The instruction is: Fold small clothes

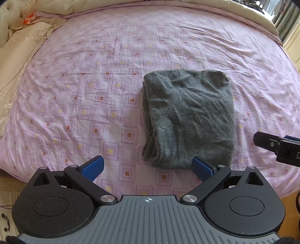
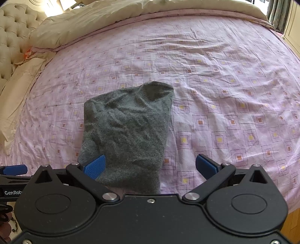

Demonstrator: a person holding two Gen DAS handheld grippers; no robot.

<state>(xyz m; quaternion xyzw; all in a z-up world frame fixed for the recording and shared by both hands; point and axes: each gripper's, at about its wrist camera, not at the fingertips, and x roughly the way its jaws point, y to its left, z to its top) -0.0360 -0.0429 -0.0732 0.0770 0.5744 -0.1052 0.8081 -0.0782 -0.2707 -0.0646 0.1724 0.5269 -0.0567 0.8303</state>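
**Both grippers open, sweater folded on bed**

Left gripper [image 1: 148,169]: blue pads spread wide, nothing between them. It hangs over the near edge of the bed; its right pad overlaps the near right corner of the sweater in view, contact can't be confirmed. Small crosshair mark on its grey ribbed top plate, no text.

Right gripper [image 2: 150,167]: jaws also wide apart, holding nothing. Its left pad sits in front of the sweater's near edge; touching or just above, can't tell. In the right wrist view the other tool shows at far left with white lettering "GenRob", cut off by the black body in front. In the left wrist view the right tool's side shows a single "D" at the frame edge.

Grey sweater [image 1: 187,120]: folded to a rough rectangle, lying flat on the sheet just ahead of both grippers, layered edges along its left side, surface wrinkled.

Pink sheet [image 1: 84,75] with a square pattern covers the bed. Beyond: beige duvet [image 2: 112,16] bunched along the far edge, beige pillow [image 2: 20,78] at left, tufted headboard [image 2: 13,28] behind it.
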